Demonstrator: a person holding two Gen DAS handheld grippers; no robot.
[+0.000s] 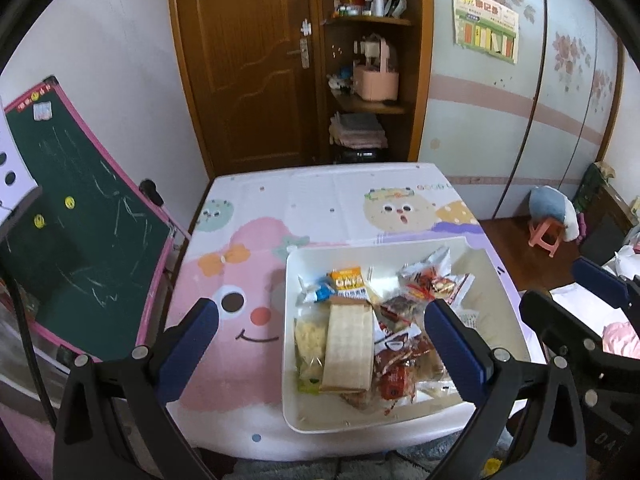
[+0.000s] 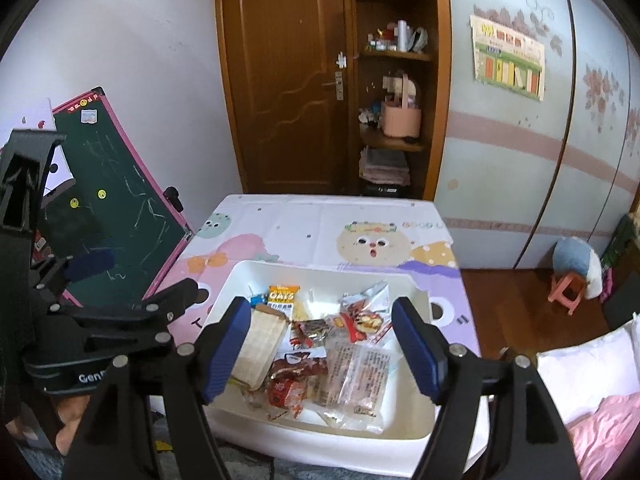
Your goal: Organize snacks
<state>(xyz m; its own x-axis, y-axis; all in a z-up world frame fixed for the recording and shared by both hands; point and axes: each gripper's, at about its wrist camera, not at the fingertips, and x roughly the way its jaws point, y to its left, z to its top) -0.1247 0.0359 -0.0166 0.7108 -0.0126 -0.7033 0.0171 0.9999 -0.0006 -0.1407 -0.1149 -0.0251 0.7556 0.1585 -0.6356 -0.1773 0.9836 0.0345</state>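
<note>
Both grippers' fingers [image 1: 454, 344] wide, empty, above snack bin [image 1: 288, 320]; bare tabletop [image 1: 248, 200] leftward.

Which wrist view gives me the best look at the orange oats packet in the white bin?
The right wrist view: the orange oats packet sits unobstructed between the jaws, its lettering large. The left wrist view also shows it at the far end of the white bin, smaller and off-centre.

"OATS" on orange snack packet [image 2: 283, 294]
</note>
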